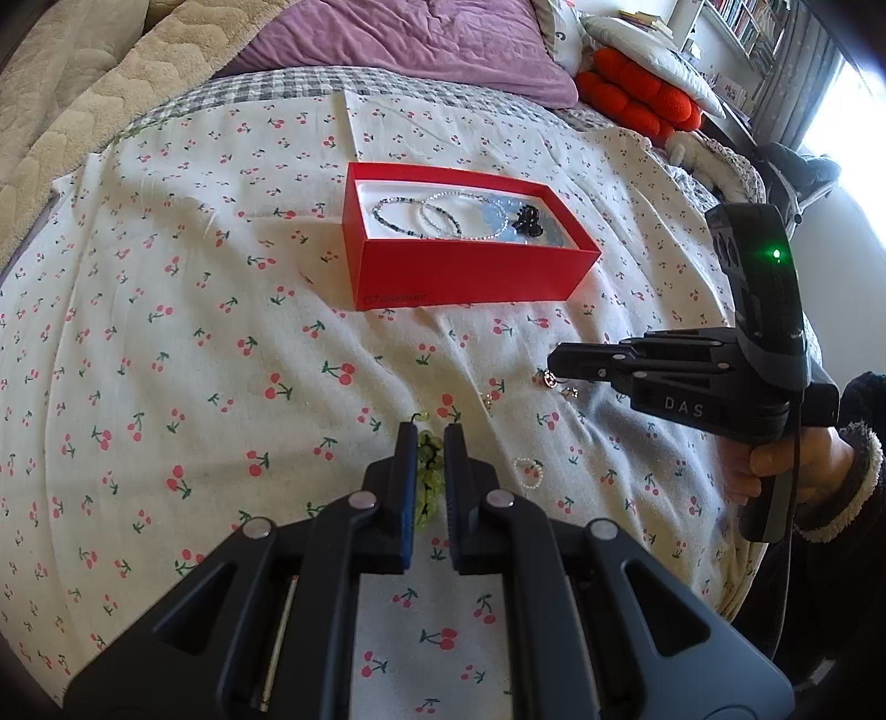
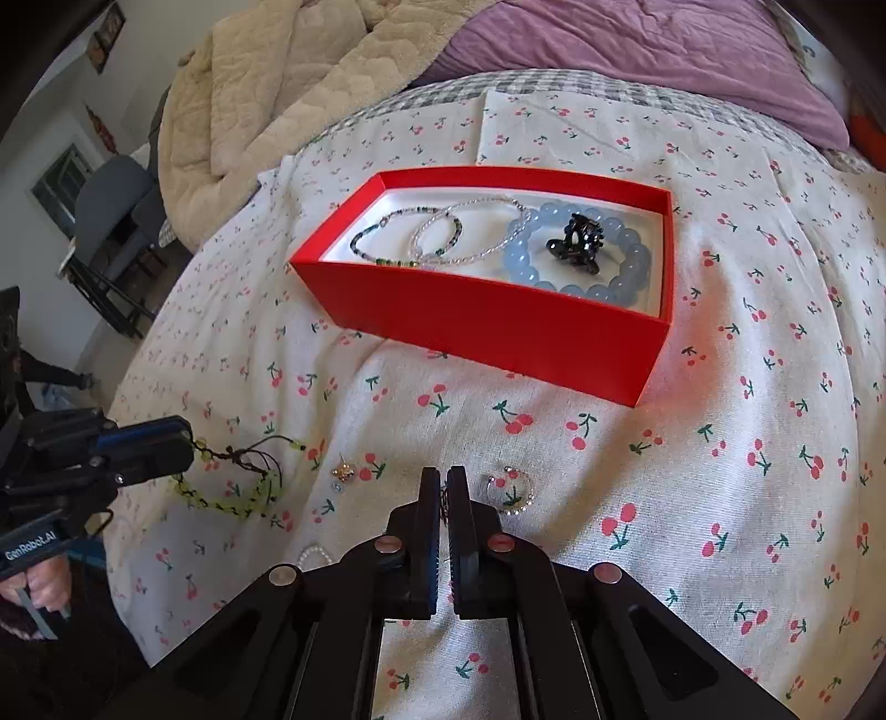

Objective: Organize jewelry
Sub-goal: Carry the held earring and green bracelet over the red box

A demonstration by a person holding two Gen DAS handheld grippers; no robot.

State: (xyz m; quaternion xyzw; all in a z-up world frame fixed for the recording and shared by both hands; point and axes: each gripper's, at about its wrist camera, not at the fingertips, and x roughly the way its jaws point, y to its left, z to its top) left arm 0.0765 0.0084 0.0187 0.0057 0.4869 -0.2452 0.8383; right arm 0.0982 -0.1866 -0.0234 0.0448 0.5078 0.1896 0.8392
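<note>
A red box (image 1: 470, 271) (image 2: 498, 327) on the cherry-print sheet holds two thin bead bracelets (image 2: 410, 235), a blue bead bracelet (image 2: 626, 243) and a black hair clip (image 2: 576, 243). My left gripper (image 1: 431, 437) (image 2: 185, 443) is shut on a green bead bracelet (image 1: 429, 476) (image 2: 232, 498) that lies on the sheet. My right gripper (image 2: 443, 482) (image 1: 551, 368) is shut on a small earring (image 1: 550, 380) just above the sheet. Loose on the sheet lie a gold stud (image 2: 343, 472), a rhinestone hoop (image 2: 512, 493) and a pearl ring (image 1: 526, 473) (image 2: 315, 554).
A beige quilt (image 2: 288, 83) and a purple blanket (image 2: 637, 50) lie behind the box. Red cushions (image 1: 637, 94) and a white pillow (image 1: 648, 50) sit at the far right. A chair (image 2: 111, 221) stands off the bed's left side.
</note>
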